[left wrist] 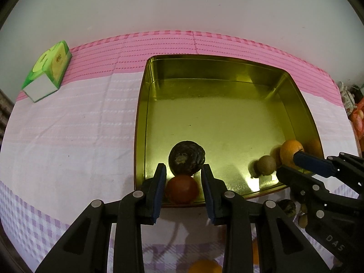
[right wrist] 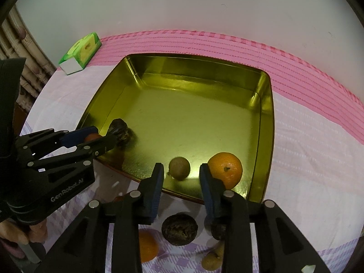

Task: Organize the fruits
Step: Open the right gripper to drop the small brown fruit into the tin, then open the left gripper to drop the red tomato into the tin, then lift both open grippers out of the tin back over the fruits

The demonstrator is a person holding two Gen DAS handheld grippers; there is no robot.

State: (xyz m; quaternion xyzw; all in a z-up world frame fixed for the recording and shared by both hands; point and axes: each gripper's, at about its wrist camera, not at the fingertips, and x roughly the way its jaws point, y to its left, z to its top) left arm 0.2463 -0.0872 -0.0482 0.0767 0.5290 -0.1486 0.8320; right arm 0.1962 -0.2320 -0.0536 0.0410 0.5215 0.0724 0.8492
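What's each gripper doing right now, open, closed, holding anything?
Left gripper: open around the red fruit in the tin, not clamped.
Right gripper: open, empty, kiwi just beyond its fingertips.

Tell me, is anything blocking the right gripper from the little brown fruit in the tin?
Nothing visible is. The right gripper is open, and the small brown fruit sits just beyond its fingertips in the gold tin. The orange lies off to the side.
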